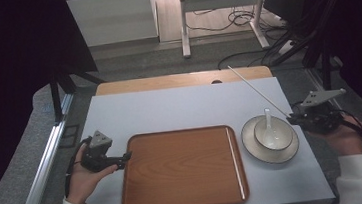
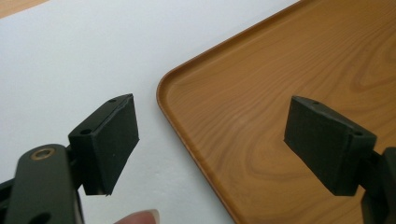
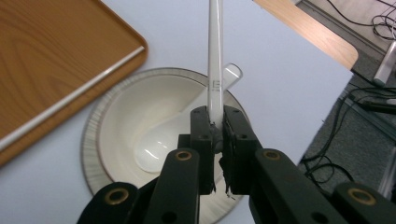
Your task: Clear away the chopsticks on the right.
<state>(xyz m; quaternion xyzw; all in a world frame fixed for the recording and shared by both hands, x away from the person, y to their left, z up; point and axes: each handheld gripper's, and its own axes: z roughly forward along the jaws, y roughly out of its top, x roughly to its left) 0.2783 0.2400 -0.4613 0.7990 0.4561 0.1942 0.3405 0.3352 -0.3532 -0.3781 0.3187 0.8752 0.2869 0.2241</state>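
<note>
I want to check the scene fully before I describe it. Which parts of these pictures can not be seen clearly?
- White chopstick: right gripper view, far end cut by the top edge; the held end is hidden between the right gripper pads.
- Mark on this chopstick: too small to read.
- Spoon bowl: partly hidden behind the jaws.
- Tray: left gripper view, cut by the picture edges.
</note>
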